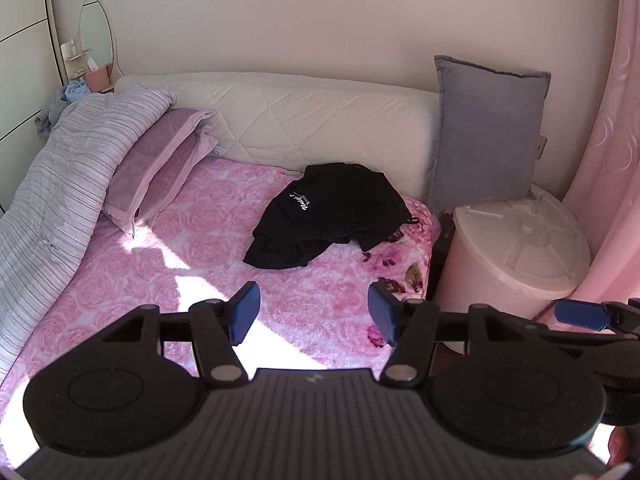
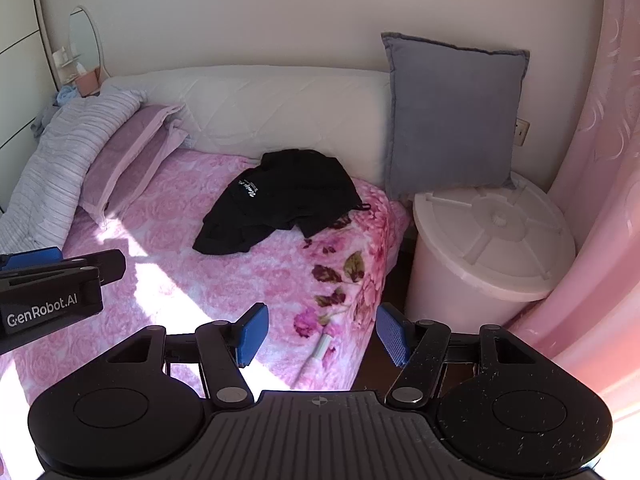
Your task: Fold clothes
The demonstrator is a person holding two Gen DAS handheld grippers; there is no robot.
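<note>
a: what lies on the bed (image 1: 168,240)?

b: a black garment (image 1: 328,216), crumpled in a loose heap, with a small white script print on its upper left part; the words are too small to read. it sits on a pink rose-patterned blanket (image 2: 224,280), toward the far right of the bed, just in front of the white quilted headboard (image 1: 304,120).

a: and the grippers?

b: the left gripper (image 1: 314,314) hovers over the near part of the blanket, well short of the garment. its blue fingers (image 1: 244,312) are spread wide and hold nothing. the right gripper (image 2: 322,334) is beside it, over the bed's near right corner, its blue fingers (image 2: 252,334) equally wide apart and empty. each camera catches the other gripper at the edge of its view.

a: what else is around?

b: two lilac pillows (image 1: 156,164) lean at the left of the headboard, with a grey striped quilt (image 1: 52,184) bunched along the left side. a grey cushion (image 2: 452,116) stands against the wall on the right, its lower edge behind a white lidded bin (image 2: 488,248). a pink curtain (image 2: 600,160) hangs at far right. an oval mirror (image 1: 96,32) stands in the far left corner. a patch of sunlight falls across the blanket near the left gripper.
</note>
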